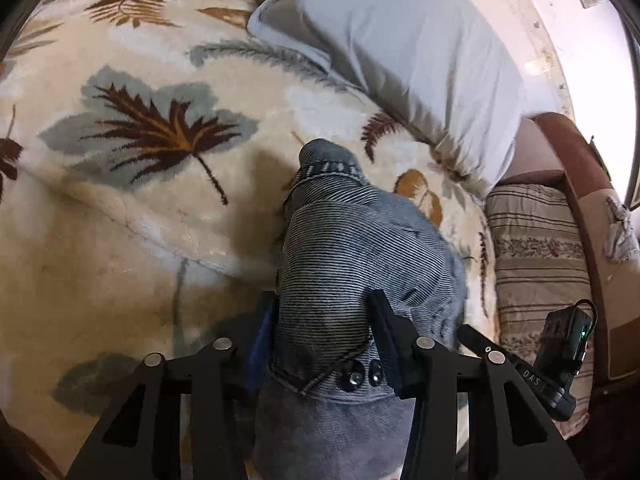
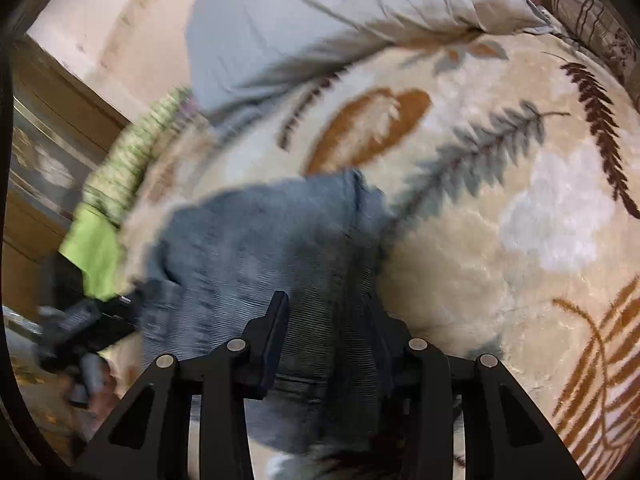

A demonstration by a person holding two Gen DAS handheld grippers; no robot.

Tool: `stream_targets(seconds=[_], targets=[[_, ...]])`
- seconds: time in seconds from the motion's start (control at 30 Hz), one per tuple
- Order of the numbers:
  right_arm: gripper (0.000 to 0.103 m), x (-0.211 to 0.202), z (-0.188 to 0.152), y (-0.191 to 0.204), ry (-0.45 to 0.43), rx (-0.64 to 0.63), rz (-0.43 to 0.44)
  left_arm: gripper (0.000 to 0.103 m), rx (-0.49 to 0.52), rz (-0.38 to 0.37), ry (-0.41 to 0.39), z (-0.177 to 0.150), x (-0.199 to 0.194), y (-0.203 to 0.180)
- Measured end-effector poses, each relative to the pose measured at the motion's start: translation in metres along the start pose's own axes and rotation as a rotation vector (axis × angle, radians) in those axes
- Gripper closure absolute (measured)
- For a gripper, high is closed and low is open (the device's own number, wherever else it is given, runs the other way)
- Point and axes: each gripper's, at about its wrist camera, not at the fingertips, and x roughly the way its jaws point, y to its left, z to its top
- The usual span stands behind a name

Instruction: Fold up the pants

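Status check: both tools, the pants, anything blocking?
Left tool clamped on the jeans. Right tool straddles the denim, grip unclear in blur. Jeans bunched on leaf-print blanket. Pillow beyond, clear of them.

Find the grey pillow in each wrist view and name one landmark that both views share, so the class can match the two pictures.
Left wrist view: the grey pillow lies at the upper right, on the far side of the leaf-print blanket.
Right wrist view: the grey pillow fills the top centre.
Shared landmark: the blue denim pants, low and central in both views.
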Motion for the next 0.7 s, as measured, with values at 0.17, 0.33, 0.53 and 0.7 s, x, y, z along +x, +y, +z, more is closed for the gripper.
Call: stream_targets(seconds=[0.17,0.33,0.53,0.7], targets=[[0.089,0.005,-0.002,0.002,-0.006,-0.01,-0.009,0.069,0.062,0.019,-0.018,-0.002,-0.003,-0.015],[0.091,-0.001,-0.001,0.008,-0.015,-0.05,-0.027,0.069,0.055,0.036,-0.01,-0.005,0.004,-0.016],[0.073,0.004,0.001,-0.007,0.025,0.015,0.03,0.066,0.069,0.047,-0.005,-0.004,0.005,-0.017],[0.072,-0.013,0.003,-0.005,0.001,0.025,0.042,0.063,0.025,0.017,0.006,-0.001,0.006,-0.012]])
